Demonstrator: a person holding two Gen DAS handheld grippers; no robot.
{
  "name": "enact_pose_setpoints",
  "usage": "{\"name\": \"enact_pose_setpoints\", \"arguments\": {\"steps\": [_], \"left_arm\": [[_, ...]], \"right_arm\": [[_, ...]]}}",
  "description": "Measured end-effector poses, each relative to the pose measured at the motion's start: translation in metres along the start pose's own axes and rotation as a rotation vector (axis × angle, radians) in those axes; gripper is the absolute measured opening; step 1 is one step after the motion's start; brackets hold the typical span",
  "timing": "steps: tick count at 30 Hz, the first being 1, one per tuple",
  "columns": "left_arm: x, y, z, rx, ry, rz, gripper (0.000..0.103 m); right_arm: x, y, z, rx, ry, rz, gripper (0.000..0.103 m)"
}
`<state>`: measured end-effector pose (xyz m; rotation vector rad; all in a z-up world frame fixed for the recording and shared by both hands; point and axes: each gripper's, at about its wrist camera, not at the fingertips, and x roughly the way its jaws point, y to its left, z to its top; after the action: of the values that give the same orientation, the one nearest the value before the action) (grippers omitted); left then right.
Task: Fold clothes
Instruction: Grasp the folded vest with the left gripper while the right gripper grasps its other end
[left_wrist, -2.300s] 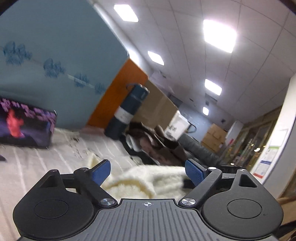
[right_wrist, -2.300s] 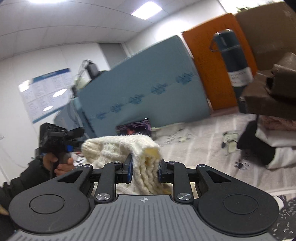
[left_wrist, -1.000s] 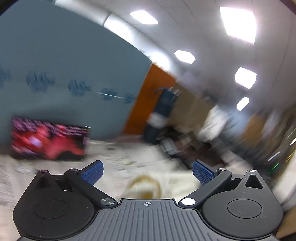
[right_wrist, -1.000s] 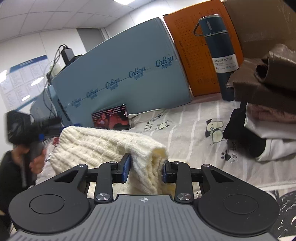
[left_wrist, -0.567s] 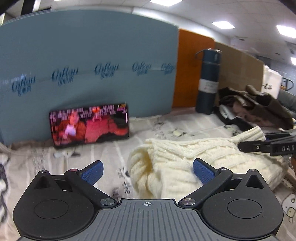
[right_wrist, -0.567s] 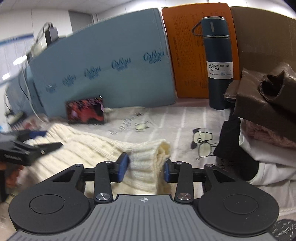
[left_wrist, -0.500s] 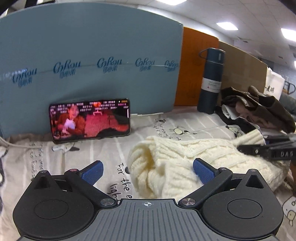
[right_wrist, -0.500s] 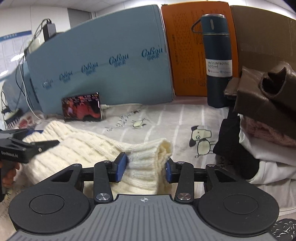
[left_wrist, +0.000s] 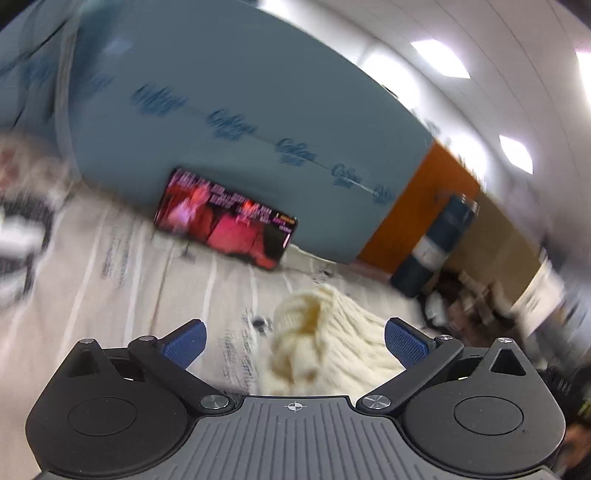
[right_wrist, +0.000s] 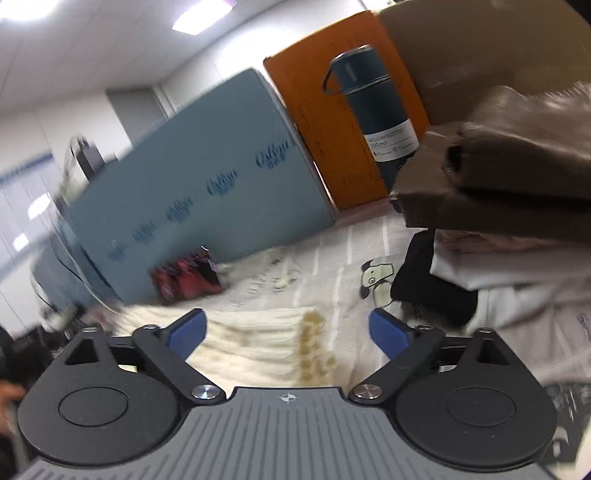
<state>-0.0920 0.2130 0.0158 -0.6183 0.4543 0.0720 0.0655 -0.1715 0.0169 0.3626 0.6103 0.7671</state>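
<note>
A cream cable-knit sweater (left_wrist: 332, 343) lies folded on the striped printed sheet (left_wrist: 122, 280). In the left wrist view my left gripper (left_wrist: 293, 338) is open just in front of the sweater's near end, its blue pads (left_wrist: 184, 341) clear of the wool. In the right wrist view the sweater (right_wrist: 258, 343) lies flat with its ribbed edge below my right gripper (right_wrist: 288, 330). The right jaws are opening wide, and the knit lies beneath the gap, touching neither pad (right_wrist: 386, 332).
A phone (left_wrist: 225, 221) with a lit screen leans on a blue-grey foam board (left_wrist: 221, 122). Behind stand an orange board (right_wrist: 332, 122) and a dark blue vacuum bottle (right_wrist: 373, 110). A stack of folded clothes (right_wrist: 509, 206), brown on top, fills the right side.
My right gripper has let go of the sweater's ribbed edge, and the knit has dropped flat onto the sheet. The left gripper has rolled and swung, so its view now tilts.
</note>
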Motion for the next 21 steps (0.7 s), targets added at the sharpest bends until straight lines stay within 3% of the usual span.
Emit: {"name": "enact_pose_setpoints", "arguments": {"steps": [4, 7, 12, 14, 19, 21], "left_arm": [[-0.016, 0.011, -0.018, -0.203, 0.042, -0.077, 0.103], [-0.009, 0.01, -0.03, -0.256, 0.087, -0.121, 0.103], [0.007, 0.01, -0.038, -0.329, 0.106, -0.124, 0.103], [0.013, 0.009, -0.043, -0.362, 0.073, -0.111, 0.103], [0.028, 0.005, -0.056, -0.41, -0.02, -0.064, 0.103], [0.031, 0.004, -0.058, -0.436, -0.045, -0.062, 0.103]], "right_arm": [[-0.019, -0.006, -0.006, 0.161, 0.086, 0.111, 0.102], [-0.025, -0.011, -0.015, 0.278, 0.154, 0.12, 0.102], [-0.033, -0.016, -0.036, 0.438, 0.235, 0.178, 0.102], [-0.029, -0.014, -0.044, 0.506, 0.267, 0.221, 0.102], [-0.004, 0.004, -0.055, 0.552, 0.295, 0.221, 0.102], [0.004, 0.006, -0.057, 0.6, 0.265, 0.174, 0.102]]}}
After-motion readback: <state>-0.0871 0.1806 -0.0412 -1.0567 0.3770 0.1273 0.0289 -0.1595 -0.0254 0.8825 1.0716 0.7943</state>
